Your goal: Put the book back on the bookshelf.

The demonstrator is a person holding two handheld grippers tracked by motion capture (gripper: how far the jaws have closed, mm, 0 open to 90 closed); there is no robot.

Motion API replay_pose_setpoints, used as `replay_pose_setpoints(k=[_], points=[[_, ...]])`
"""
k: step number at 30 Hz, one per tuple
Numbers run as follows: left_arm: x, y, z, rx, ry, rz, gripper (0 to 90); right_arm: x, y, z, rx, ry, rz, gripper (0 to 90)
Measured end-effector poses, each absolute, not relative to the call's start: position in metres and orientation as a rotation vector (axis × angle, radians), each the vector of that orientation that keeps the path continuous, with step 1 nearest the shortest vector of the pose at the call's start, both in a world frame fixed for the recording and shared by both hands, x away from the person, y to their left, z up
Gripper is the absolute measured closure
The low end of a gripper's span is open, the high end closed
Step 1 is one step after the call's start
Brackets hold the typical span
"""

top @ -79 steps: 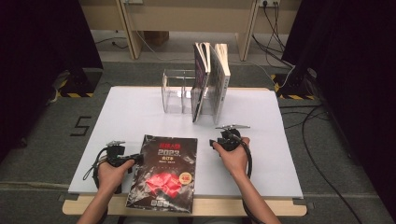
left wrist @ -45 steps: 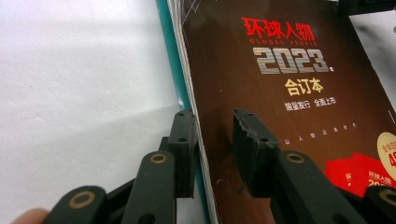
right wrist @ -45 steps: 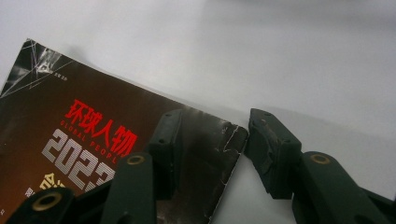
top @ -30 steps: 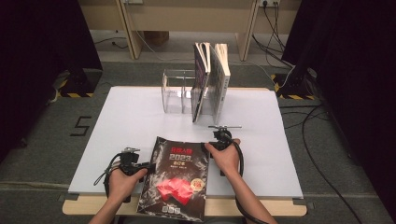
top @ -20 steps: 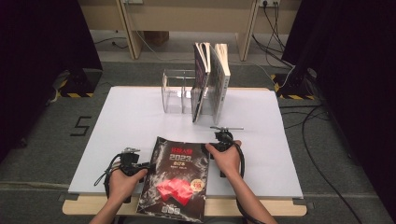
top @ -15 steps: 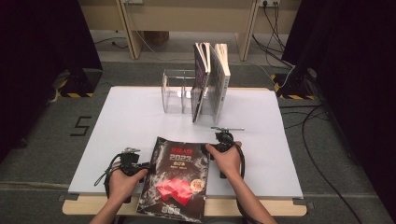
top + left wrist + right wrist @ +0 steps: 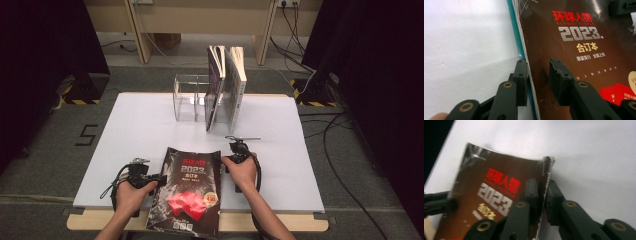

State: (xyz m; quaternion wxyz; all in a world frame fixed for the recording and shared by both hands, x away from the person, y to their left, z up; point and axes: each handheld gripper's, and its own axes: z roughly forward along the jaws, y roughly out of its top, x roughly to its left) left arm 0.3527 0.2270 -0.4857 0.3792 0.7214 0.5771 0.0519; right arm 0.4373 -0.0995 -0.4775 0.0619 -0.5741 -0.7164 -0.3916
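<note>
A dark magazine [image 7: 187, 192] with red and silver "2023" lettering lies near the table's front edge, overhanging it slightly. My left gripper [image 7: 150, 179] is at its left edge. In the left gripper view the jaws [image 7: 536, 75] straddle the teal spine with a gap and have just been opening. My right gripper [image 7: 227, 162] is at the magazine's upper right corner. Its jaws [image 7: 543, 195] have just been closing and now pinch the cover's edge [image 7: 544, 170], which curls upward. The left gripper [image 7: 439, 203] also appears across the cover in the right gripper view.
A clear acrylic rack [image 7: 190, 97] stands at the back of the white table [image 7: 140, 125], with tall upright magazines [image 7: 225, 85] leaning in its right end. Cables [image 7: 340, 130] trail on the floor to the right. Dark curtains flank both sides.
Since the oldest frame both hands have come in against the magazine, which has turned a little and slid toward the front edge. Over the last second the hands stay put.
</note>
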Motion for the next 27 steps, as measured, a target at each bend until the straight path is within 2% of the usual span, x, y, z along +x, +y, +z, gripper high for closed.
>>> replay_pose_setpoints(k=[12,27], points=[[0.351,0.234,-0.469,1.784,1.443,0.176,55.2,0.438,-0.098,-0.459,-1.689,-2.134,-1.292,87.4],[0.350,0.236,-0.460,1.745,1.425,0.207,49.0,0.434,-0.098,-0.399,-1.660,-2.210,-1.553,87.4]])
